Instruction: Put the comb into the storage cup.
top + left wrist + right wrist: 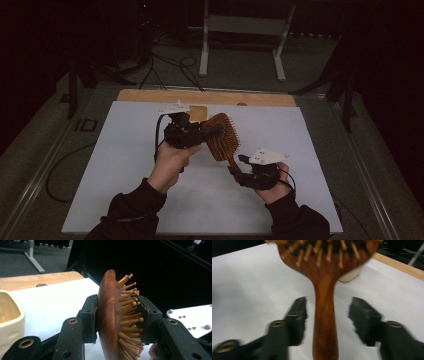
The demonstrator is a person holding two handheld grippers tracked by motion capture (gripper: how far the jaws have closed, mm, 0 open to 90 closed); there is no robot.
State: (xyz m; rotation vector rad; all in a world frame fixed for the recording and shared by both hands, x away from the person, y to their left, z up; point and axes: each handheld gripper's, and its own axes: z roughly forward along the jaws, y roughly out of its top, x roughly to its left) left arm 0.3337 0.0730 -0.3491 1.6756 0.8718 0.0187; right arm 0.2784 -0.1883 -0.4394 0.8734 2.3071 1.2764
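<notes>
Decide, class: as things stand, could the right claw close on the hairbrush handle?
Probably yes. In the right gripper view the handle stands between the open jaws of the right claw, with a gap on each side and nothing in between. The left claw is clamped on the brush head.

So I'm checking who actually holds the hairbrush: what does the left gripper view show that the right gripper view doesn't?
Left gripper view: the left gripper is shut on the wooden hairbrush, one pad on the brush's smooth back, the other on its pins; a cream cup stands at the left edge.

Right gripper view: the right gripper is open, its jaws on either side of the brush handle and clear of it.

Both: the hairbrush, the white table cover and the wooden table edge.
</notes>
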